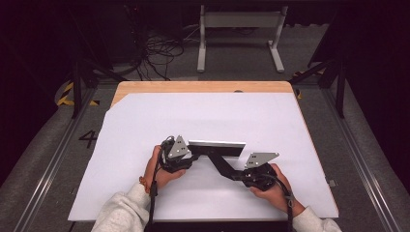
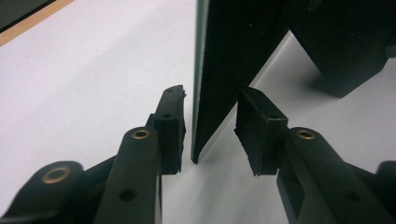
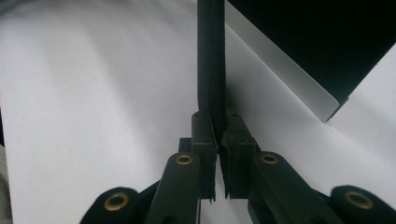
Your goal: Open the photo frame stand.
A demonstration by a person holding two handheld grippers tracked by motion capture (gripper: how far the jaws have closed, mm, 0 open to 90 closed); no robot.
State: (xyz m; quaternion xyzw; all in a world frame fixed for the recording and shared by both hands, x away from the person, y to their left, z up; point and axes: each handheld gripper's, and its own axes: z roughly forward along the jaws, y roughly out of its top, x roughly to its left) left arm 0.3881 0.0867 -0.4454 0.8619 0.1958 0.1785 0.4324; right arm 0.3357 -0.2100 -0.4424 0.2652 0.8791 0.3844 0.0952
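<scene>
With your right tool (image 3: 217,140) pinching the frame's black stand (image 3: 211,60) and your left tool (image 2: 210,126) spread astride the upright panel (image 2: 233,60), steady the panel on the tabletop (image 1: 145,125) before pressing.

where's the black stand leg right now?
High view: the black stand leg slants from the upright panel at mid-table to the right gripper, which is shut on its end.

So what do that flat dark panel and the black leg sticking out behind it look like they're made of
Panel: looks like a rigid board with a matt black back and a pale silvery strip along its edge, maybe metal or plastic trim; hard to say which.
Leg: matt black with a fine grainy surface, probably a covered board or moulded plastic.
Sheet beneath: smooth, pale, matt, like paper or thin plastic.
</scene>
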